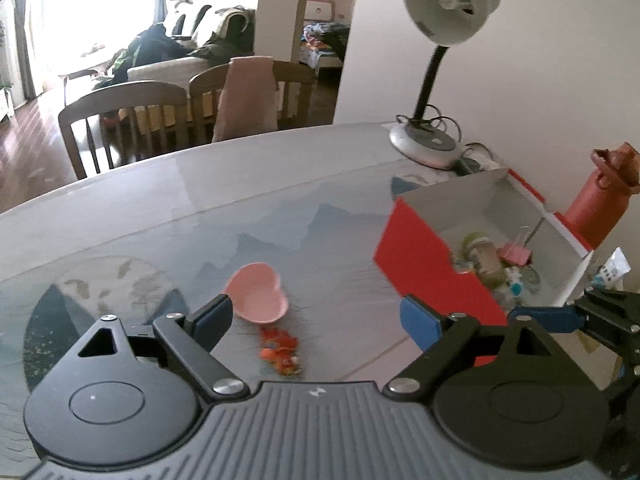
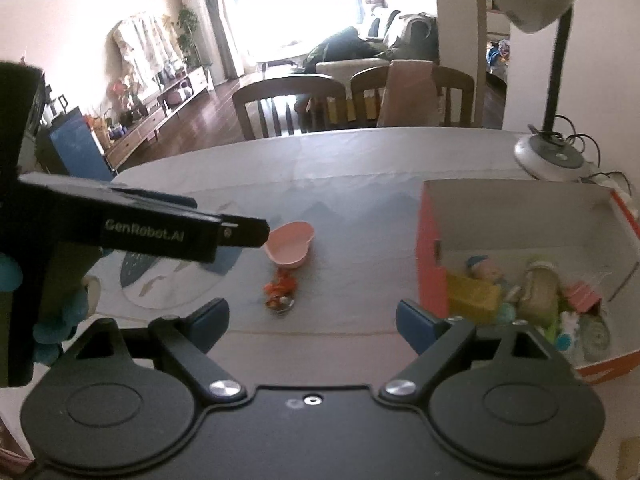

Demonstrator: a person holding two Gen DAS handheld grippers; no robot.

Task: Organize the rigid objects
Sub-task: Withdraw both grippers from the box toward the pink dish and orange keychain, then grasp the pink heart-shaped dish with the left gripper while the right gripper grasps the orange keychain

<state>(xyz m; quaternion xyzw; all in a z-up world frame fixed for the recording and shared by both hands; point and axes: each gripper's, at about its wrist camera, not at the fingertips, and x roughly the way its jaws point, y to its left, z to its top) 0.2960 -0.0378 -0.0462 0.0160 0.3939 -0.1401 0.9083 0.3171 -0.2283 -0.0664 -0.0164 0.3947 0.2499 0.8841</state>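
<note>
A pink heart-shaped dish (image 1: 258, 293) (image 2: 291, 243) lies on the table, with a small orange toy (image 1: 280, 349) (image 2: 280, 290) just in front of it. My left gripper (image 1: 318, 314) is open above the table, the dish by its left finger and the toy between the fingers. A red box (image 1: 424, 256) (image 2: 430, 248) with a white inside holds several small objects, among them a bottle (image 1: 486, 258) (image 2: 538, 288). My right gripper (image 2: 312, 318) is open with nothing between its fingers. The left gripper's body shows at the left of the right wrist view.
A desk lamp (image 1: 432, 64) (image 2: 548, 148) stands at the table's far right with cables by its base. A red flask (image 1: 600, 208) stands behind the box. Two wooden chairs (image 1: 132, 120) (image 2: 288, 108) stand at the far edge.
</note>
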